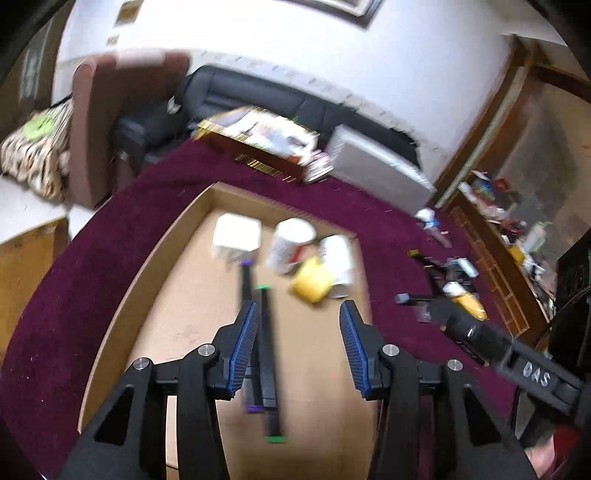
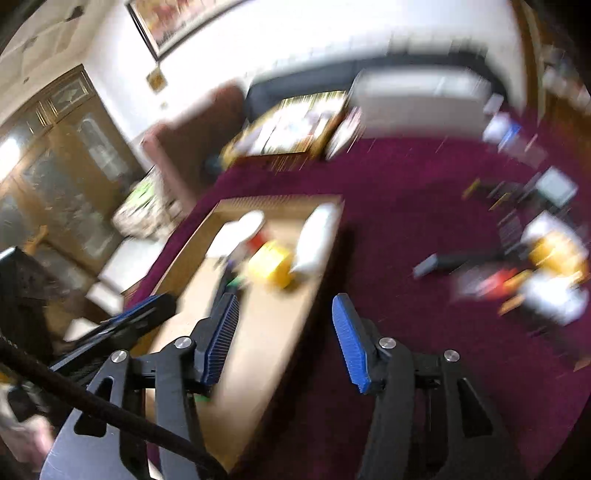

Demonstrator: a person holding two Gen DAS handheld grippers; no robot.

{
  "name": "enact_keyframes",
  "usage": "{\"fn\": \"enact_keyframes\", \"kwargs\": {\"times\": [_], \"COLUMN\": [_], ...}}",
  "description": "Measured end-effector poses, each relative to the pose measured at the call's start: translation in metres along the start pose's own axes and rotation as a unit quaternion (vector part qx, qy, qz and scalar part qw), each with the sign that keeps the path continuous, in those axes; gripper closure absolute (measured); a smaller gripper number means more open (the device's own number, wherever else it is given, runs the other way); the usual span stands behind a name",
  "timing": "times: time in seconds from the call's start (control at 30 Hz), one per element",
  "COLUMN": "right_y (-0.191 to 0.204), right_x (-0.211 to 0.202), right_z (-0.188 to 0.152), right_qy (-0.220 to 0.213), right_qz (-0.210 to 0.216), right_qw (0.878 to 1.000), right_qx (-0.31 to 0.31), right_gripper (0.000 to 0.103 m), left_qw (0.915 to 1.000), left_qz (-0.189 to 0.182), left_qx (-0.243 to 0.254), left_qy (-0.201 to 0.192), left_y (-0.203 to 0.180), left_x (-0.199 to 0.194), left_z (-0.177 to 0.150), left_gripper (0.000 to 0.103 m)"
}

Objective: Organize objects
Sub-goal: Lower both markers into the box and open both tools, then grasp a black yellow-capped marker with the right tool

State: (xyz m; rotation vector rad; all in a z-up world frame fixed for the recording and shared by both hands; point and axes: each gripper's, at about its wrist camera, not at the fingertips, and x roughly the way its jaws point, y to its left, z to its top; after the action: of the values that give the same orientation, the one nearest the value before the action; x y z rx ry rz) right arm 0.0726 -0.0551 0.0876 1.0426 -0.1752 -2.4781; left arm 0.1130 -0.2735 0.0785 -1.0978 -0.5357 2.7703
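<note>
A home living room: a dark sofa [image 1: 258, 99] and a brown armchair [image 1: 107, 122] stand against a white wall hung with a framed picture [image 2: 177, 22], and a wooden glass-fronted cabinet [image 2: 66, 147] fills one side. Maroon carpet [image 1: 92, 240] covers the floor, strewn with household clutter, with a patterned blanket [image 1: 33, 147] beside the armchair

- maroon carpet [image 1: 110, 240] covers floor, carries everything
- shallow cardboard tray [image 1: 155, 258] lies flat on it
- gold-edged box [image 1: 258, 147] at far edge, grey box [image 1: 376, 162] just beside
- loose clutter to right incl. yellow bottle [image 1: 467, 301]; too blurred for more
</note>
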Motion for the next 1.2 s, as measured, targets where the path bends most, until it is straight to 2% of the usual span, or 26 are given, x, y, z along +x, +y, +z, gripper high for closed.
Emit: {"fn": "enact_keyframes", "kwargs": {"times": [0.03,0.07,0.13,0.17,0.23,0.3,0.43,0.6,0.8,0.83,0.87,0.9,0.93,0.97,1.03,1.2], "right_y": [-0.005,-0.011,-0.023,-0.038,-0.062,-0.102,-0.16,-0.182,-0.195,-0.199,-0.204,-0.207,-0.209,-0.209,-0.211,-0.215], "right_x": [-0.021,-0.038,-0.06,-0.067,-0.061,-0.049,-0.022,0.024,0.079,0.087,0.095,0.099,0.103,0.102,0.1,0.06], "right_z": [0.001,0.0,-0.001,0.0,0.011,0.025,0.043,0.059,0.067,0.066,0.065,0.062,0.06,0.058,0.056,0.046], "right_qy": [-0.039,-0.072,-0.124,-0.135,-0.105,-0.062,0.002,0.063,0.129,0.14,0.15,0.155,0.158,0.146,0.14,0.092], "right_qz": [-0.035,-0.064,-0.101,-0.118,-0.139,-0.121,-0.103,-0.097,-0.151,-0.155,-0.158,-0.161,-0.166,-0.174,-0.162,-0.108], "right_qw": [0.998,0.995,0.986,0.983,0.984,0.991,0.991,0.988,0.976,0.974,0.971,0.969,0.967,0.968,0.971,0.98], "right_qx": [-0.02,-0.034,-0.047,-0.047,-0.025,0.023,0.087,0.099,0.084,0.09,0.099,0.104,0.108,0.103,0.107,0.139], "right_gripper": [0.036,0.016,0.004,0.0,0.0,0.0,0.001,0.013,0.041,0.05,0.065,0.072,0.081,0.086,0.091,0.091], "left_qw": [0.9999,0.9996,0.9984,0.9978,0.9961,0.995,0.9922,0.9897,0.9881,0.9875,0.9871,0.9866,0.9861,0.9854,0.9834,0.9719], "left_qz": [-0.008,-0.017,-0.033,-0.036,-0.047,-0.058,-0.068,-0.068,-0.067,-0.067,-0.065,-0.064,-0.063,-0.06,-0.053,-0.033], "left_qx": [0.011,0.021,0.046,0.056,0.073,0.078,0.093,0.105,0.116,0.119,0.122,0.125,0.129,0.135,0.153,0.217], "left_qy": [-0.003,-0.005,-0.006,-0.002,0.014,0.025,0.047,0.069,0.076,0.078,0.081,0.083,0.084,0.084,0.082,0.085], "left_y": [-0.01,-0.019,-0.039,-0.048,-0.066,-0.079,-0.098,-0.109,-0.109,-0.11,-0.11,-0.11,-0.111,-0.112,-0.118,-0.144], "left_x": [-0.004,-0.006,-0.006,-0.004,0.005,0.01,0.021,0.034,0.047,0.05,0.053,0.056,0.059,0.062,0.067,0.088], "left_z": [0.001,0.001,-0.002,-0.003,-0.006,-0.011,-0.024,-0.027,-0.021,-0.02,-0.019,-0.018,-0.017,-0.015,-0.012,-0.005], "left_gripper": [0.063,0.063,0.06,0.059,0.059,0.059,0.059,0.059,0.059,0.059,0.059,0.059,0.059,0.059,0.059,0.059]}}
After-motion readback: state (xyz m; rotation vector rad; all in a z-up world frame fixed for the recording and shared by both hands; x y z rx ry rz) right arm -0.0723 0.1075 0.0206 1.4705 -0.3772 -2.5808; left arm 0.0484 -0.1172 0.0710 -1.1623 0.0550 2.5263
